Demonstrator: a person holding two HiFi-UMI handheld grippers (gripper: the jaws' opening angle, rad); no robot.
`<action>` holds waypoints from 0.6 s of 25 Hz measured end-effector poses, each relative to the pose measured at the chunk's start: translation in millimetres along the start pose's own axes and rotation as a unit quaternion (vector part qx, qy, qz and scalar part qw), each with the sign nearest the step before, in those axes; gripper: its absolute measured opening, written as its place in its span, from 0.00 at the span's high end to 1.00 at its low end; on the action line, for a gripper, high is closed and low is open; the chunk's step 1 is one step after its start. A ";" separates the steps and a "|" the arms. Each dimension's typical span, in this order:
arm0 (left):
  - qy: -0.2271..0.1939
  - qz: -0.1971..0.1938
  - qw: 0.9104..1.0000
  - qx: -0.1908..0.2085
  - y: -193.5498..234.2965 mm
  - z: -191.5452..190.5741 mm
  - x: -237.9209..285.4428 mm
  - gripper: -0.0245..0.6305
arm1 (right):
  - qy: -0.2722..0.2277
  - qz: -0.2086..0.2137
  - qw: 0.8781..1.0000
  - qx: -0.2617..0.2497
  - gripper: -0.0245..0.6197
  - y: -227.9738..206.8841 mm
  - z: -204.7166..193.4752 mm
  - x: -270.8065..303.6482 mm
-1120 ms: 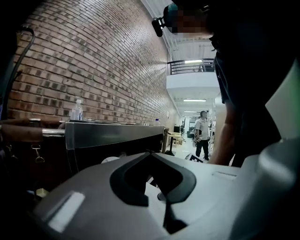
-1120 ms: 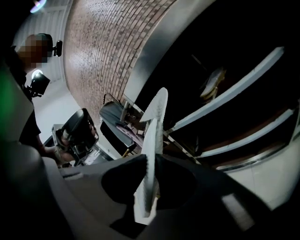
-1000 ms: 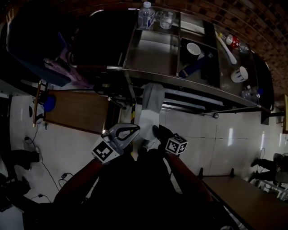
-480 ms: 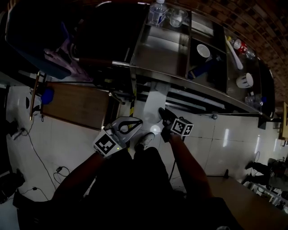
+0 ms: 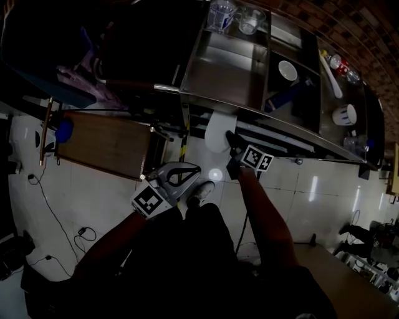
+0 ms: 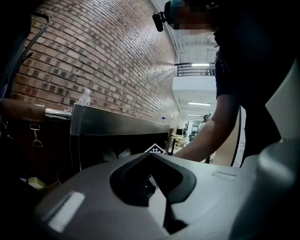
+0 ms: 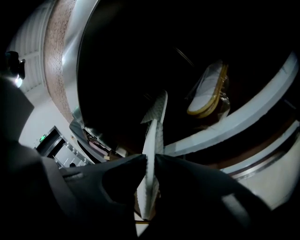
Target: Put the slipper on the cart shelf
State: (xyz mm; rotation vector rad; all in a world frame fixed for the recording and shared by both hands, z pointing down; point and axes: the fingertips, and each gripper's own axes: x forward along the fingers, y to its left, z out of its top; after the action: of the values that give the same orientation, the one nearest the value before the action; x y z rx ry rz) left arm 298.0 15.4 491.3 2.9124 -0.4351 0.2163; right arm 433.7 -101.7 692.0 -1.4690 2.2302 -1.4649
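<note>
While we are pinching the thin, bumpy white slipper in our right gripper | we are holding our left gripper closed, empty | facing the shiny metal cart

No words, brands or numbers are showing legibly; the marker cubes are carrying only black-and-white square patterns.

Place: large workshop hall.
Wall: bare brick ahead of the left claw.
Floor: white tiles, cables left of that claw.
Storage: steel cart with cups and bottle, ahead of the right claw.
Beyond: railed gallery, strip lights.
</note>
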 end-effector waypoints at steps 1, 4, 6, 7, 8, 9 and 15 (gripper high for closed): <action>0.002 0.001 1.000 -0.005 0.8 -1.1 0.7 0.96 | -0.006 -0.007 1.000 -0.006 0.87 -1.6 6.2 3.8; 0.006 0.004 1.000 -0.015 4.4 -3.4 1.4 0.96 | -0.026 -0.018 0.999 -0.020 0.87 -4.3 24.2 15.2; 0.007 0.004 1.000 -0.009 8.0 -3.8 1.5 0.96 | -0.039 -0.020 0.999 -0.024 0.87 -6.5 34.9 24.0; 0.008 0.006 1.000 -0.008 10.0 -4.2 1.2 0.96 | -0.042 -0.022 0.999 -0.026 0.87 -8.3 39.4 28.7; 0.008 0.008 1.000 -0.011 11.9 -4.9 0.6 0.96 | -0.043 -0.023 0.998 -0.026 0.87 -10.3 42.8 33.4; 0.008 0.010 1.000 -0.017 13.2 -5.8 -0.3 0.96 | -0.044 -0.025 0.998 -0.025 0.87 -12.2 45.2 37.6; 0.017 0.018 0.999 -0.034 14.9 -13.2 -2.9 0.96 | -0.047 -0.020 0.998 -0.025 0.87 -18.8 59.4 56.4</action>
State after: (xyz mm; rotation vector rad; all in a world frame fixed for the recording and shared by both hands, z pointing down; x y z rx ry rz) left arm 289.2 4.9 506.0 2.8311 -0.4806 0.2520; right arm 447.8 -184.5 696.5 -1.5721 2.2094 -1.3301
